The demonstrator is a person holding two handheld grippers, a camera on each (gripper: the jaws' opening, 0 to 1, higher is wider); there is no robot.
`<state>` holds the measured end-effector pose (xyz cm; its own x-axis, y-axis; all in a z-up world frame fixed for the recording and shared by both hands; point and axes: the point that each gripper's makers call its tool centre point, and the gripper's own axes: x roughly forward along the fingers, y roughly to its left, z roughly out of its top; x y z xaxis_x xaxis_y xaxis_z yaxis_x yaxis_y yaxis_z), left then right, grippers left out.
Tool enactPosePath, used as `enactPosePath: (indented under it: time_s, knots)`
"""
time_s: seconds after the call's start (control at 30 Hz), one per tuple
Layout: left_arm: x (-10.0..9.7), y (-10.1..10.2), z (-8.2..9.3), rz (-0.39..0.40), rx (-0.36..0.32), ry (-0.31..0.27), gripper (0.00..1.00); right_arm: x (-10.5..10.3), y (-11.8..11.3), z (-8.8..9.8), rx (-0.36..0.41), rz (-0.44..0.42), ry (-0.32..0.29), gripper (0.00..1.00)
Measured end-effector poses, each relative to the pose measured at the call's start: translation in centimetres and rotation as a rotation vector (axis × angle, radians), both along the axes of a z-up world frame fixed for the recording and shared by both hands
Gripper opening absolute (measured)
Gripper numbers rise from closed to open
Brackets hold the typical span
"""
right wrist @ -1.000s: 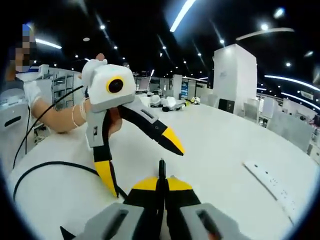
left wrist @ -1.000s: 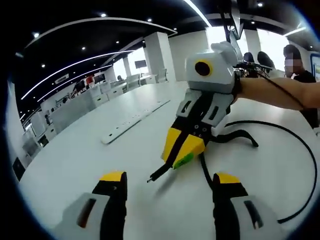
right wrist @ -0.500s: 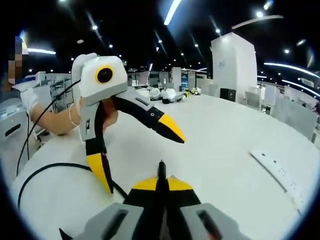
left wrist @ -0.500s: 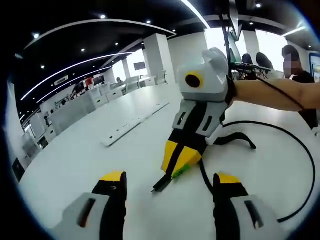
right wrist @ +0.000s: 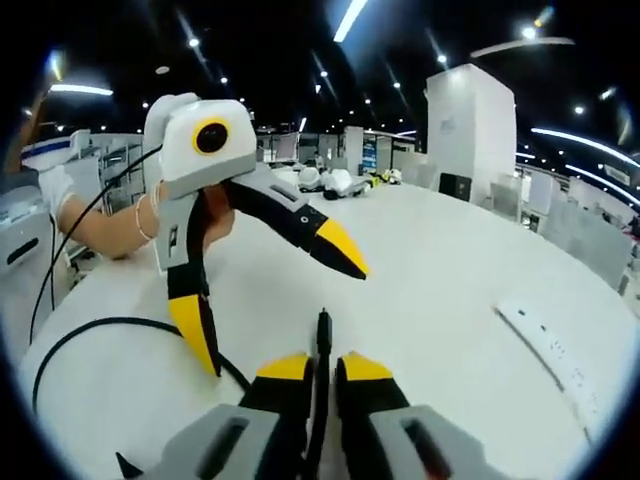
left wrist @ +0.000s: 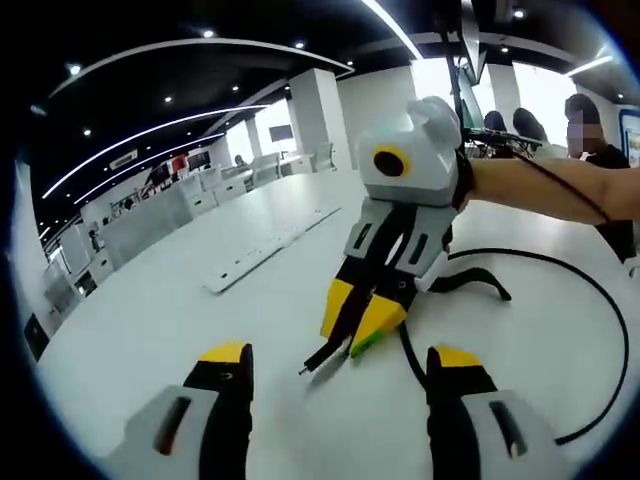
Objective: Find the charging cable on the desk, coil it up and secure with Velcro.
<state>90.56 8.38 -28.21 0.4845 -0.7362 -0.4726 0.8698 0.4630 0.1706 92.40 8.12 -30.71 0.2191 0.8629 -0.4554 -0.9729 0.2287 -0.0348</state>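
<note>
We hold the charging cable (right wrist: pixel 322 340) by its plug end in the right gripper (left wrist: pixel 358 318), jaws pinched on it. The left gripper (right wrist: pixel 270 300) stands spread and empty. The cable trails uncoiled across the desk (left wrist: pixel 200 330); coiling and Velcro fastening remain.

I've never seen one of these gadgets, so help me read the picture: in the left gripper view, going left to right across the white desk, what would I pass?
White power strip → plug end of the charging cable → right gripper, pinching that cable → black loop of the cable → the person's forearm leaves the picture's right edge above the loop.
</note>
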Motion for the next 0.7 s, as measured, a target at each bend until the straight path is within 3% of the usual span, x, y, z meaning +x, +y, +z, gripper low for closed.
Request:
enactPosePath:
  time_s: [0.2, 0.37, 0.53, 0.7]
  knots:
    - [0.1, 0.0, 0.3, 0.001, -0.010, -0.007, 0.71, 0.4, -0.5, 0.2, 0.005, -0.033, -0.011, 0.21]
    - [0.1, -0.1, 0.5, -0.003, -0.024, -0.011, 0.70, 0.0, -2.2, 2.5, 0.067, -0.061, -0.054, 0.19]
    - [0.2, -0.4, 0.3, -0.038, -0.017, -0.029, 0.69, -0.9, -7.4, 4.1, 0.049, -0.107, -0.090, 0.17]
    - [0.9, -0.3, -0.2, -0.085, -0.031, -0.028, 0.67, -1.4, -12.4, 4.1, 0.013, -0.184, -0.095, 0.17]
